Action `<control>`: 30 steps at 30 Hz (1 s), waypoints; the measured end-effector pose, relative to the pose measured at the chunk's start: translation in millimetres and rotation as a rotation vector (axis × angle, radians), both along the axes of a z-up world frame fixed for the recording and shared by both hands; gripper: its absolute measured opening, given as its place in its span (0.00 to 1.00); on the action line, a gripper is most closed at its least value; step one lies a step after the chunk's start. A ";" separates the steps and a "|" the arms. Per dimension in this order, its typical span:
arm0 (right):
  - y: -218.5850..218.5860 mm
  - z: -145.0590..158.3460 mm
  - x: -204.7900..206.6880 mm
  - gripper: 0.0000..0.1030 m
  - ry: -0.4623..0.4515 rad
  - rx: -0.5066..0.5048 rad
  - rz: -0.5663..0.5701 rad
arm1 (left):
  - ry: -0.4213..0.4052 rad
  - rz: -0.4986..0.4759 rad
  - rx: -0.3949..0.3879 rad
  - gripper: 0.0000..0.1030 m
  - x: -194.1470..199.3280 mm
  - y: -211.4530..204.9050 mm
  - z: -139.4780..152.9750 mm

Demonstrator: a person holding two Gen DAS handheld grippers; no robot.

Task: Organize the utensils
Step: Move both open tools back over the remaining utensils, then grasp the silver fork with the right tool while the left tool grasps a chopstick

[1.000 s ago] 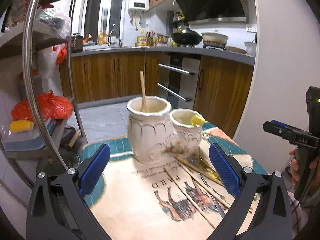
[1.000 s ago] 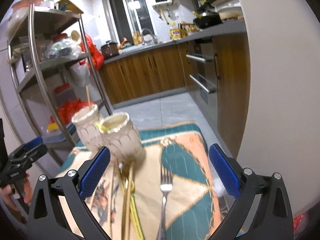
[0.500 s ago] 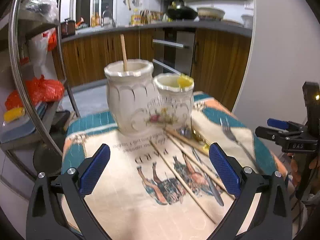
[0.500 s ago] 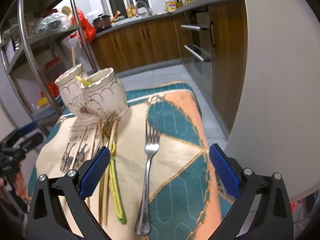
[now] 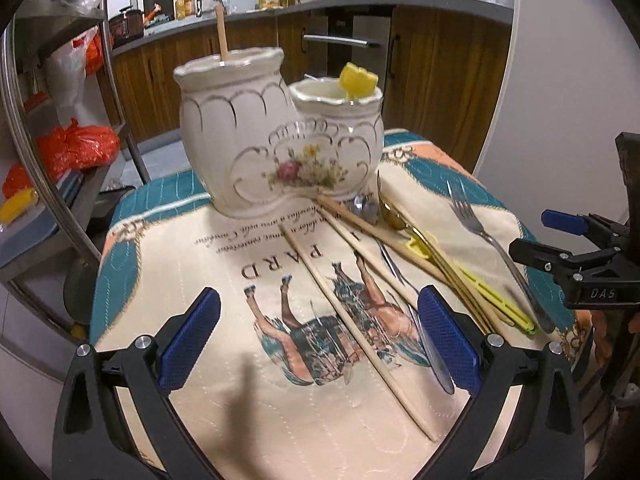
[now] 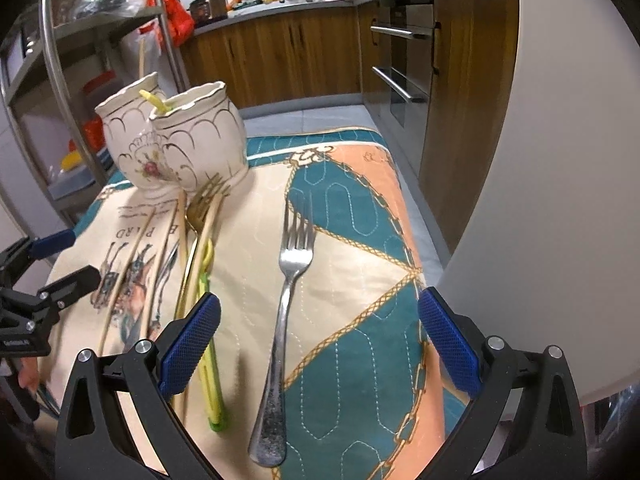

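- Silver steel fork point(image 6: 286, 308) lies alone on the printed cloth-covered table point(image 6: 360, 280), tines toward the cream ceramic double-pot holder point(image 5: 276, 140).
- Wooden chopsticks point(image 5: 356, 320) and a gold fork point(image 6: 200, 216) lie just beside it.
- Left gripper point(image 5: 320, 344) and right gripper point(image 6: 320, 344) both gape wide, holding nothing.

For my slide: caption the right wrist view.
Open right tool above a silver fork on the patterned cloth, ceramic holder behind.

Silver fork point(image 6: 289, 276) flat beside, seemingly, chopsticks point(image 5: 352, 312)
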State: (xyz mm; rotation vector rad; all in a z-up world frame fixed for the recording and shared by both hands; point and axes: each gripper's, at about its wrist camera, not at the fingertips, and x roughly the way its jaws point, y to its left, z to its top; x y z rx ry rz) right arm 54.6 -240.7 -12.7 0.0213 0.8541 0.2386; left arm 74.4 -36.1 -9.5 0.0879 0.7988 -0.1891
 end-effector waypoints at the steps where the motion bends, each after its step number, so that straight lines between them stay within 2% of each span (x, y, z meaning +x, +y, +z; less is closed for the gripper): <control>1: -0.5 -0.7 0.1 0.95 0.003 0.001 0.000 | 0.006 -0.001 0.003 0.94 0.0 -0.4 -1.7; 5: 0.7 -2.2 -1.5 0.94 0.006 -0.007 0.005 | 0.040 0.004 0.010 0.85 0.7 -1.4 -9.4; 10: 5.3 -5.5 -1.8 0.91 0.022 0.008 0.039 | 0.075 -0.013 0.017 0.68 -1.0 -5.5 -16.9; 12: 8.9 -6.8 -2.1 0.80 0.027 0.004 0.054 | 0.087 -0.016 0.020 0.59 -0.3 -7.2 -19.4; 13: 10.5 -7.6 -2.2 0.71 0.030 -0.006 0.056 | 0.093 -0.015 0.021 0.55 0.0 -6.9 -20.6; 14: 11.4 -8.3 -1.7 0.67 0.035 -0.013 0.056 | 0.102 -0.013 0.021 0.50 0.6 -6.8 -22.3; 16: 13.2 -10.6 -0.9 0.54 0.047 -0.012 0.061 | 0.102 -0.009 0.021 0.47 1.1 -5.7 -23.2; 19: 15.5 -12.5 0.3 0.39 0.049 -0.018 0.059 | 0.101 -0.011 0.024 0.29 2.8 -4.3 -22.9; 20: 16.5 -12.8 0.3 0.34 0.049 -0.019 0.059 | 0.104 -0.012 0.030 0.20 4.0 -3.3 -22.4; 23: 18.9 -12.4 2.2 0.24 0.055 -0.012 0.061 | 0.121 -0.017 0.025 0.07 7.0 3.2 -20.9; 26: 23.1 -13.5 3.9 0.12 0.056 -0.013 0.071 | 0.135 -0.025 0.016 0.05 6.7 12.3 -20.0; 30: 29.4 -12.9 5.0 0.07 0.054 -0.020 0.080 | 0.142 -0.034 0.049 0.05 3.9 21.9 -20.3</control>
